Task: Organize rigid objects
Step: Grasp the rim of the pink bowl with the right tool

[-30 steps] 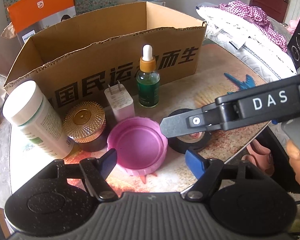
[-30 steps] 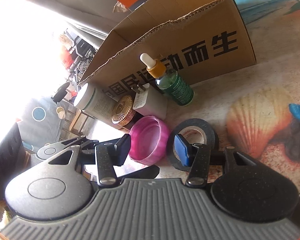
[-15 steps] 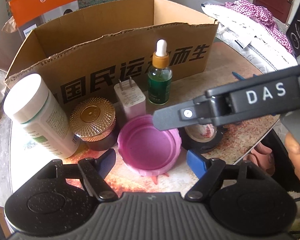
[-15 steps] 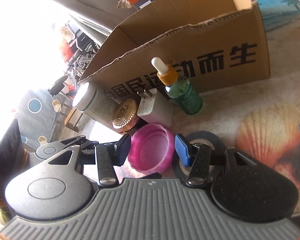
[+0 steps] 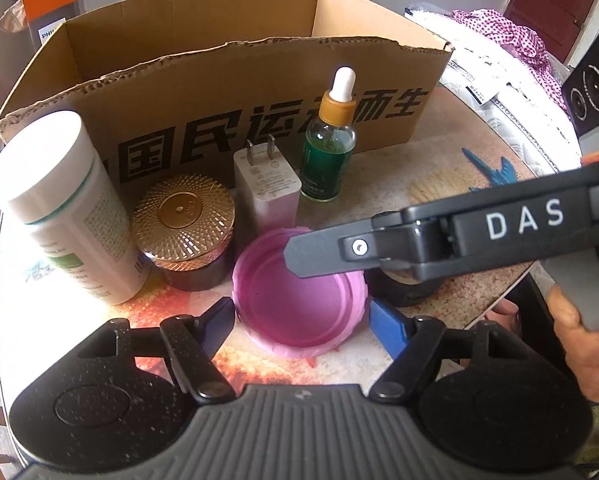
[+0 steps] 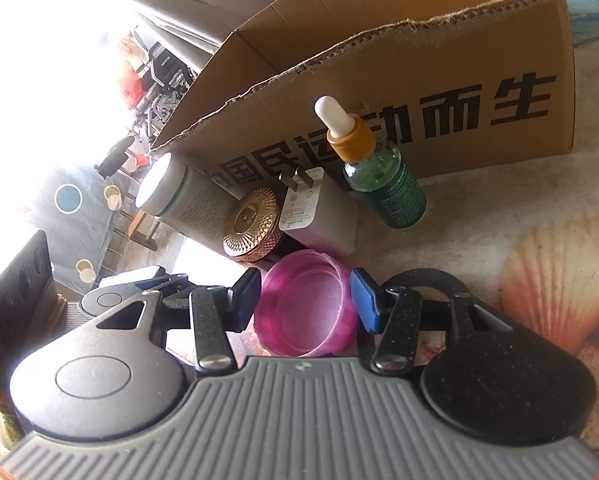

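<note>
Not yet started, by the look: pink lid [image 5: 299, 304] lying near front edge of bench [image 5: 439, 168] between closing, not touching jaws of left hand-held gripper [image 5: 301, 320]; right hand-held gripper [image 6: 304, 300] half open, empty; cardboard box [image 5: 235, 56] behind, apparently empty.

The right hand-held gripper [image 6: 304, 300] straddles the pink lid [image 6: 305, 304] with its blue pads apart, below the dropper bottle [image 6: 383, 168].

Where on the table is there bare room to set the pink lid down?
Free: the shell-print table right of the dropper bottle, in front of the box. Crowded: left of it, where charger, gold jar, white bottle, pink lid and tape roll cluster.
</note>
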A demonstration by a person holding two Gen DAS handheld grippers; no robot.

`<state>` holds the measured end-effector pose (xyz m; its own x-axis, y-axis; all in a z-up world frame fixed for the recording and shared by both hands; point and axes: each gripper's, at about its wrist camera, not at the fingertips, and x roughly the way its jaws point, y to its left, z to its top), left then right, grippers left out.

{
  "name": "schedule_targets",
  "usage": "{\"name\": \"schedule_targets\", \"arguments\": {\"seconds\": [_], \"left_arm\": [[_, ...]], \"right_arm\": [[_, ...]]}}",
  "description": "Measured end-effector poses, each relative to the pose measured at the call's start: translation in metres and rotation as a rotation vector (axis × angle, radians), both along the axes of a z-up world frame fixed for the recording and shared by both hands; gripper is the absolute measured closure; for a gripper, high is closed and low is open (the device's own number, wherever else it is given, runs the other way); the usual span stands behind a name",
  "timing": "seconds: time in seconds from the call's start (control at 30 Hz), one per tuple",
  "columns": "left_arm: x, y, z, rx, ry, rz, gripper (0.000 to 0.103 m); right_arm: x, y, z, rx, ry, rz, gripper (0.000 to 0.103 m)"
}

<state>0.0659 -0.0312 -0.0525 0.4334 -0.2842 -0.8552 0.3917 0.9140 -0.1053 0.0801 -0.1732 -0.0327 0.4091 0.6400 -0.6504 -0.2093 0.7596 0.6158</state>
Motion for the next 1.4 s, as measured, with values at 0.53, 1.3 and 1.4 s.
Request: {"name": "schedule_targets", "arguments": {"seconds": [0.53,1.3,1.4], "left_arm": [[-0.022,0.006,0.006,0.025,-0.018,-0.008,0.028],[-0.022,-0.014,-0.003,0.140,-0.075,-0.045,0.030],[-0.024,-0.016,-0.003,0.147,-0.089,-0.054,0.030]], "right_arm": [[-0.010,0.004,0.000,0.032,0.026,0.047,0.054],[-0.010,0.006,-0.011,-0.053,0.006,0.051,0.076],[-0.011,0.005,-0.010,-0.061,0.000,0.045,0.080]]}}
